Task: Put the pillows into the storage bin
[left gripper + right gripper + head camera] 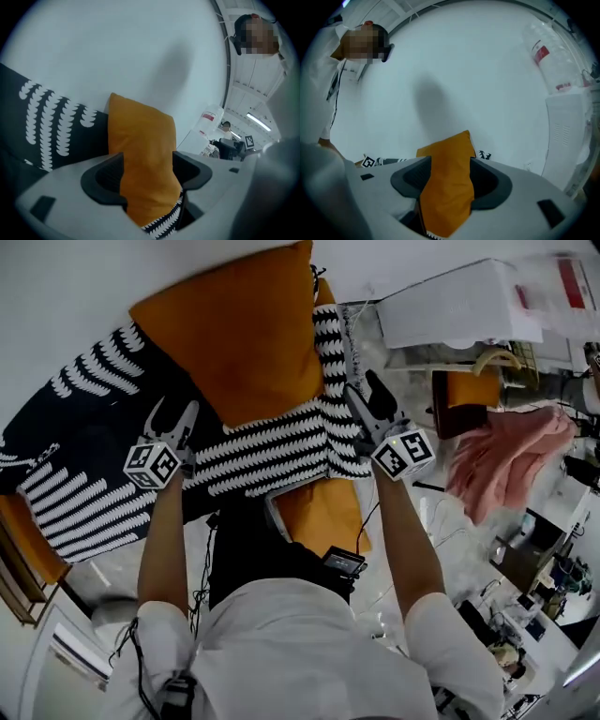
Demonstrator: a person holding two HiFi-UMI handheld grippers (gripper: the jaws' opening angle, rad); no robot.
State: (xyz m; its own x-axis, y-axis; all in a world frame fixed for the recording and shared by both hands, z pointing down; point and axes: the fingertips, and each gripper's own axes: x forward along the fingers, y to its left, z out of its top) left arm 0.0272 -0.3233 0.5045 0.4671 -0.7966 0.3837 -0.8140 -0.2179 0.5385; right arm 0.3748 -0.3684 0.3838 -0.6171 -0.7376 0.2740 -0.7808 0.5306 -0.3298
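A big orange pillow (239,334) lies against the white wall, on top of a black-and-white striped pillow (272,446). A dark pillow with white leaf print (84,446) spreads to the left. My left gripper (173,416) reaches in at the orange pillow's lower left with its jaws spread. My right gripper (367,399) is at the striped pillow's right edge. In the left gripper view the orange pillow (140,140) fills the gap of the left gripper (147,176). The right gripper (450,180) also frames the orange pillow (450,154). I see no pad pressing the fabric.
Another orange cushion (323,512) sits in a grey-rimmed container close to my body. White boxes (469,306) stand at the upper right, a pink cloth (511,456) hangs at the right, and a wooden frame (19,559) is at the left edge. Cables trail on the floor.
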